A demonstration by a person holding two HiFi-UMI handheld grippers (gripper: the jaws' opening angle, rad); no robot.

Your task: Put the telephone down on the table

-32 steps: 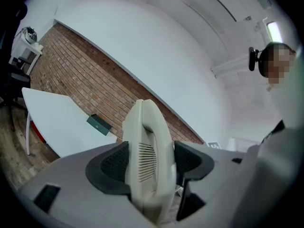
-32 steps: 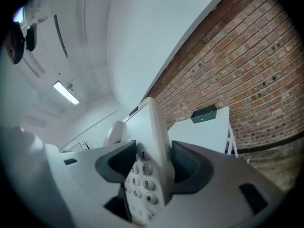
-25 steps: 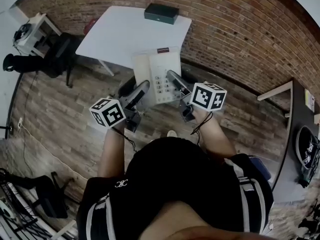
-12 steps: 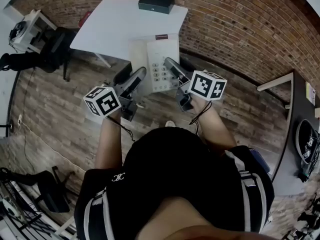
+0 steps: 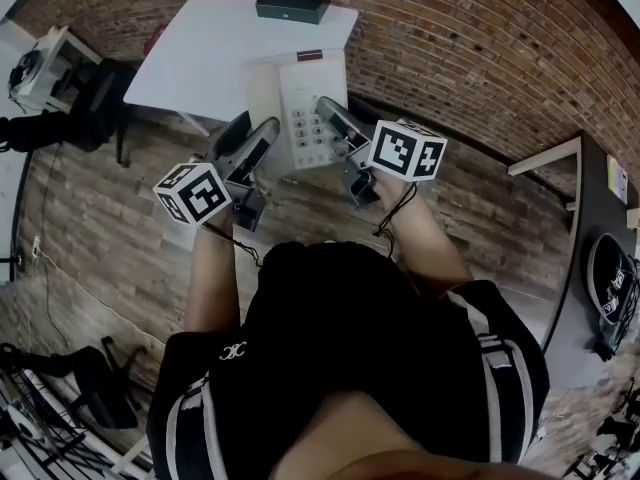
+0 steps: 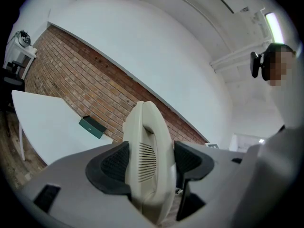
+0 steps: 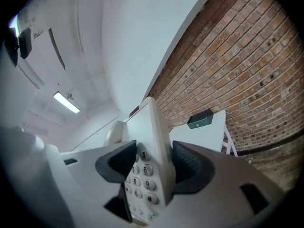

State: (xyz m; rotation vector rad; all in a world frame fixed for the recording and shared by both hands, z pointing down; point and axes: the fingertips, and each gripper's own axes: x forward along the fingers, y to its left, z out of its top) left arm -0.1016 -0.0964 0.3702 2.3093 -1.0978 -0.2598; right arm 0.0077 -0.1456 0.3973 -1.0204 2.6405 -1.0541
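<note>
1. Gripping the handset side of the cream plastic push-button telephone (image 5: 300, 98): left gripper (image 6: 148, 161), fingers (image 6: 109, 163) narrowed onto it.
2. Right gripper (image 7: 151, 161): fingers (image 7: 190, 163) clamped across the keypad edge.
3. Telephone is held aloft between both grippers, at the near edge of the white rectangular surface (image 5: 190, 58).

phone (image 5: 300, 86): cream — grey keys
table (image 5: 200, 53): white
box (image 5: 291, 3): dark green
wall (image 5: 480, 58): red-brown brick
floor (image 5: 100, 228): grey-brown planks
shirt (image 5: 370, 348): black — white stripes

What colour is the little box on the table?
Dark green. The box on the white table shows best in the left gripper view.
</note>
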